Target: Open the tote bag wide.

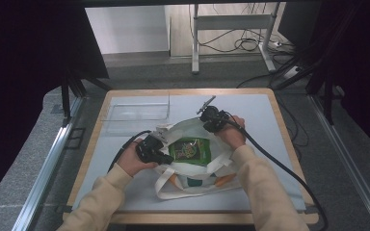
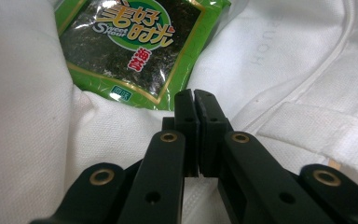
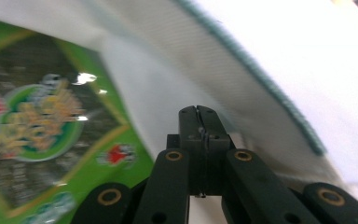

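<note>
White tote bag (image 1: 192, 178), green seaweed packet (image 1: 189, 150) inside — both hand-held grippers closed

I saw the tote bag (image 1: 192, 180) lying on the near half of the surface (image 1: 260, 115), its mouth spread open toward the far side. Inside it lay the snack packet (image 1: 189, 150), flat on the bag's bottom. The clear tray (image 1: 137, 113) stood behind and to the left of the bag, on the far left part of the surface. My left hand-held gripper (image 1: 165, 159) sat at the bag's left rim, just beside the packet. My right hand-held gripper (image 1: 206, 126) sat at the far right rim, behind and right of the packet. The bag's handles (image 1: 166, 185) lay toward me, on the surface.
</note>
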